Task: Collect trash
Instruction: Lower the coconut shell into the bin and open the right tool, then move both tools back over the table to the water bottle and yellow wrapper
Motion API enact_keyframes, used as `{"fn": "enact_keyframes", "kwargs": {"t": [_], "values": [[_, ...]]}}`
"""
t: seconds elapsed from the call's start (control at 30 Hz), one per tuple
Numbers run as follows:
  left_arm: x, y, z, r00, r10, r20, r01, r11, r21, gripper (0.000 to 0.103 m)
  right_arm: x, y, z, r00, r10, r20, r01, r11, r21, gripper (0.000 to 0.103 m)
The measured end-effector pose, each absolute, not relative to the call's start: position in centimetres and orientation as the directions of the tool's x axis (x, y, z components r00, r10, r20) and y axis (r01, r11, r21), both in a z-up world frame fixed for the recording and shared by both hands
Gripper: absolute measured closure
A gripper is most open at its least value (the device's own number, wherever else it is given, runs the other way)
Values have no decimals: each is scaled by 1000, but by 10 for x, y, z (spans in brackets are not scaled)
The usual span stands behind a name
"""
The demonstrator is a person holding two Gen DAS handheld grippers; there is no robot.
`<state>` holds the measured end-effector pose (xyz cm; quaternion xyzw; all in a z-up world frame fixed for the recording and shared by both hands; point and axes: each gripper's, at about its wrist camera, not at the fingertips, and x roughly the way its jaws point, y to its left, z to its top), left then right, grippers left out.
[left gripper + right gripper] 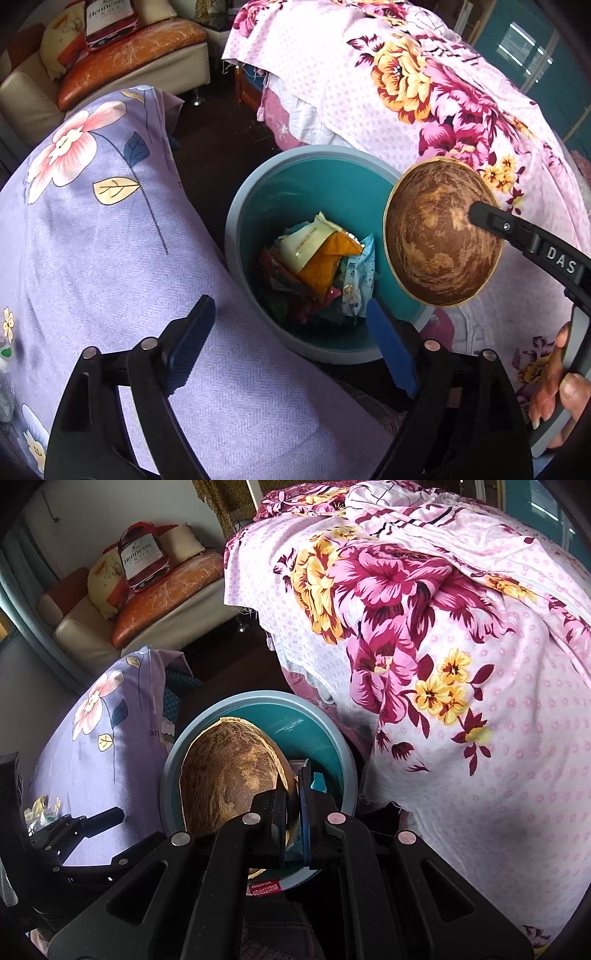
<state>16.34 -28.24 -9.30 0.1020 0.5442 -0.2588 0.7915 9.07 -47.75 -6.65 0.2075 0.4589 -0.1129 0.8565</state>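
A teal trash bin (pixel 258 206) stands on the floor between two cloth-covered surfaces, with several crumpled wrappers (pixel 325 266) at its bottom. My right gripper (pixel 293 794) is shut on the rim of a brown coconut shell half (pixel 229 771) and holds it just above the bin's opening (pixel 332 738). The shell (pixel 439 236) also shows in the left wrist view, hanging over the bin's right rim. My left gripper (pixel 291 339) is open and empty, above the bin's near edge.
A lilac floral cloth (pixel 92 221) covers a surface left of the bin. A pink floral sheet (pixel 424 92) covers a bed on the right. A sofa (pixel 122 62) with cushions stands at the back left. Small items (pixel 42 812) lie on the lilac cloth.
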Motion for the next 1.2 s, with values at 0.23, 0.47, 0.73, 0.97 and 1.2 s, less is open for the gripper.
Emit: {"fn": "enact_keyframes", "kwargs": {"t": [0.23,0.47,0.73,0.97,1.2], "values": [[159,-256,-84,281,-332,-901,499,852,-158,16,92,-471,-74,525,-4,-851,384,893,233,97],[163,-234,-78,302,-348,-888,462,868,-183,13,94,-463,-87,484,11,-875,374,902,218,94],[160,-215,-74,304,-362,-881,439,874,-208,13,95,-452,-97,430,58,-901,362,903,231,83],[152,-184,-60,337,-373,-865,424,880,-214,13,90,-434,-77,455,50,-889,335,916,222,49],[147,-109,-42,400,-344,-850,357,912,-201,13,103,-386,-54,453,79,-888,219,956,196,34]]}}
